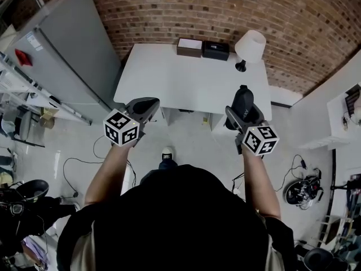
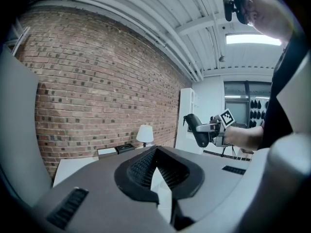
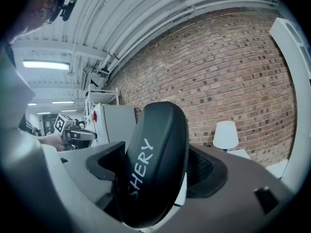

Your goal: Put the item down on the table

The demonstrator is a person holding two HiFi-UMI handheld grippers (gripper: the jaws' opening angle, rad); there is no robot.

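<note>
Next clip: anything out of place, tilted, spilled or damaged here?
Nothing is spilled or damaged. The only skewed thing is the black case, which sits tilted between the right gripper's jaws, not yet on the white table. The lamp, brown box and black box stand tidy along its far edge.

Red brick wall at back, white table against it, with a white lamp, brown box and black box along its far edge. Grey cabinet left of table, white shelf unit right, pale floor with loose cables. White ceiling pipes and a lit ceiling panel overhead.
</note>
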